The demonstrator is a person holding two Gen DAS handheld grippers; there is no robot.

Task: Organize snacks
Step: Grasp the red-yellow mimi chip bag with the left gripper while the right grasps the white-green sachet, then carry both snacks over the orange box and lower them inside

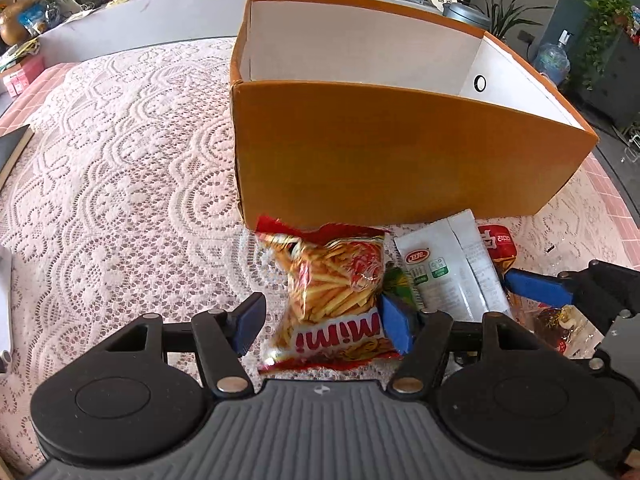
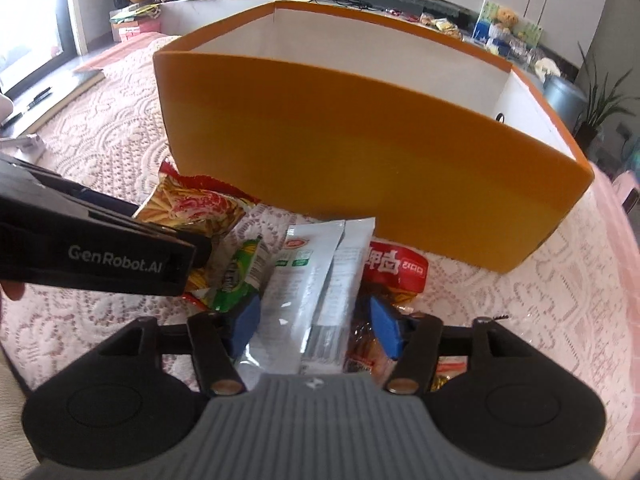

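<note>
Before the orange box (image 1: 384, 152), your left tongs (image 1: 320, 322) straddle the fries bag (image 1: 336, 292), wide; your right tongs (image 2: 316, 326) gape around the white pouch (image 2: 316, 280).

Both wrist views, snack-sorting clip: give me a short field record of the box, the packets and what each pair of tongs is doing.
box: orange box, open top, white inside, no snack seen in it
pile: packets on the lace cloth in front of the box
left tongs: open, astride the fries packet
right tongs: open, astride the white sachet
also in pile: green packet, red packet
</note>
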